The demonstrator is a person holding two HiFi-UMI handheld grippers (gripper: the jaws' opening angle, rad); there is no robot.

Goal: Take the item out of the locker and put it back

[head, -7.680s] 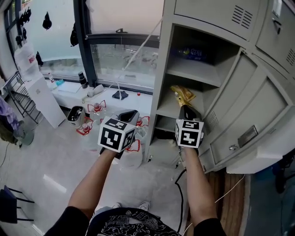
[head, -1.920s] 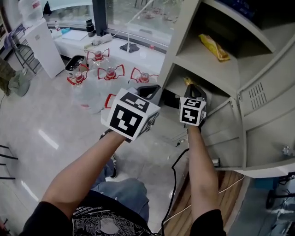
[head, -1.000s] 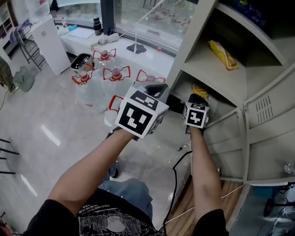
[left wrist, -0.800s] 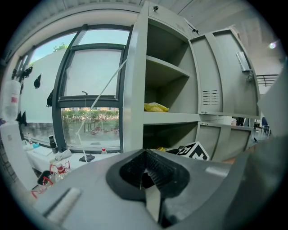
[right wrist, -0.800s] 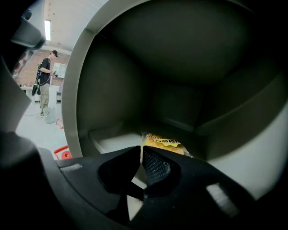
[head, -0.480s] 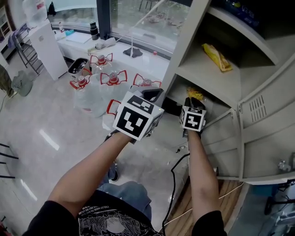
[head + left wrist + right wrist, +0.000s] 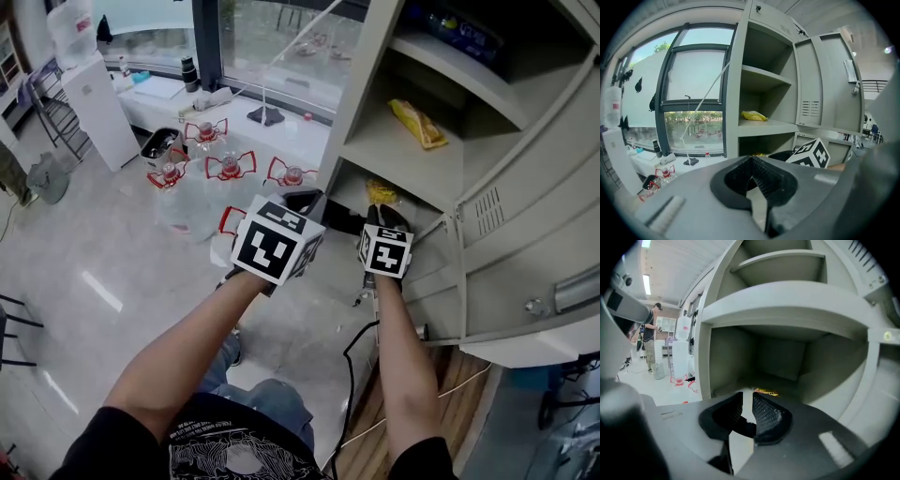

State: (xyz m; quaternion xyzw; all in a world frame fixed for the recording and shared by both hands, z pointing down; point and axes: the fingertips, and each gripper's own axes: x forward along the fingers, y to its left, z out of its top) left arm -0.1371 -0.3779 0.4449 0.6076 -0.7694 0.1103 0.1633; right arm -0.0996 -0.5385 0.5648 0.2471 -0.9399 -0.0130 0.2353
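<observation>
Yellow packet [image 7: 382,192] off just-opening right tongs [image 7: 747,404]

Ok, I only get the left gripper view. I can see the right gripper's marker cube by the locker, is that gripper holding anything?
Observer: No. The right gripper has just been opening its jaws; they stand slightly apart with nothing between them.
Operator: What lies ahead of it?
Observer: A yellow snack packet lies on the lower shelf, just beyond the jaws and apart from them.
Operator: And right at the top? I can't see onto that one.
Observer: The head view shows a blue package lying on the top shelf.
</observation>
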